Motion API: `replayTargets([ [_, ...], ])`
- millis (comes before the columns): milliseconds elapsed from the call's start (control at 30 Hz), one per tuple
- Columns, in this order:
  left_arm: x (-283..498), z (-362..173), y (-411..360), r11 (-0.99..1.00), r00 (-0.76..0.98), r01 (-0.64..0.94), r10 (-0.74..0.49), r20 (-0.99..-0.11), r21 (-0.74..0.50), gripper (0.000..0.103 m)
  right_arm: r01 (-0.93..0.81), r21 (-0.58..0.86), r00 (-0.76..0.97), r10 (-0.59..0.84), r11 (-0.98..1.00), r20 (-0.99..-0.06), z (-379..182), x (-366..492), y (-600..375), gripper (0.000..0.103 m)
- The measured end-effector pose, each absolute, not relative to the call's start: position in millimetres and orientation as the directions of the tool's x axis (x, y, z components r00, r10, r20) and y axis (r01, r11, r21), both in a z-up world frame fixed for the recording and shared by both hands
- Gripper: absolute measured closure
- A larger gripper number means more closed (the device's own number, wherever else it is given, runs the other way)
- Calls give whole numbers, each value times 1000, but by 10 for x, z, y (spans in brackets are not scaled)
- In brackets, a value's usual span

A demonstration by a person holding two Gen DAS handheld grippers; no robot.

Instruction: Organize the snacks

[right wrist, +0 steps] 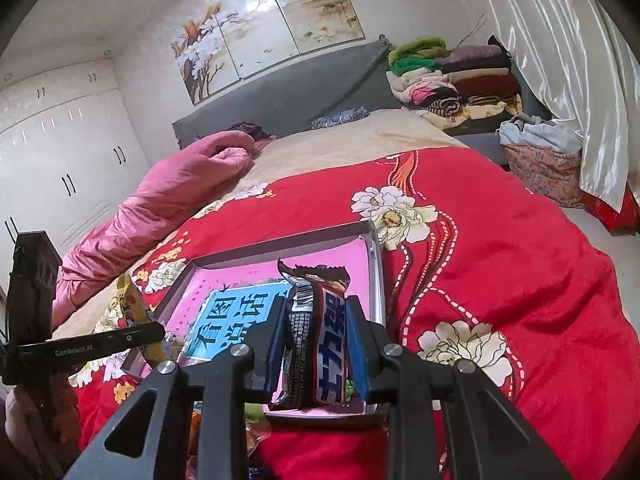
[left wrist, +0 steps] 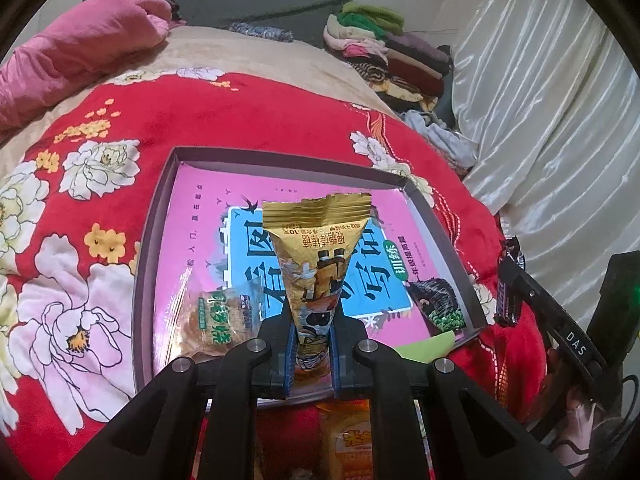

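Observation:
A shallow grey box (left wrist: 156, 216) with a pink and blue printed bottom lies on the red flowered bedspread. My left gripper (left wrist: 312, 336) is shut on a gold snack packet (left wrist: 316, 248) and holds it above the box's near side. A clear-wrapped snack with green lettering (left wrist: 218, 320) lies in the box's near left corner. My right gripper (right wrist: 318, 344) is shut on a dark Snickers bar (right wrist: 320, 340), held above the box's (right wrist: 374, 264) near right part. The right gripper also shows in the left wrist view (left wrist: 508, 280), at the box's right edge.
A pink quilt (right wrist: 168, 208) lies at the bed's left. Folded clothes (right wrist: 452, 76) are stacked by the headboard, with white curtains (right wrist: 560, 60) to the right. More snack packets (left wrist: 352, 440) lie on the bedspread under my left gripper. A green paper (left wrist: 428, 346) lies at the box's near right corner.

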State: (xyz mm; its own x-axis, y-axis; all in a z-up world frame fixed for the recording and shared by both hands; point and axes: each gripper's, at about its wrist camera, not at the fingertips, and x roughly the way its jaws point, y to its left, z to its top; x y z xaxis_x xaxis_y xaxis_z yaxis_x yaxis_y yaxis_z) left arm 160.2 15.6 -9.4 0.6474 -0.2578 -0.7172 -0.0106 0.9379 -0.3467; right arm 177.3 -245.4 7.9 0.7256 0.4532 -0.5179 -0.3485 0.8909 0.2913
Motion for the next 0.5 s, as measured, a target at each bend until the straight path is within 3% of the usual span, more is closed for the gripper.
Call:
replayTargets([
  [500,1645,-203,117,938,622,-4,-269,-735,-347,90,-316,291,701,429,903,-569,-85,1934,-2441,74],
])
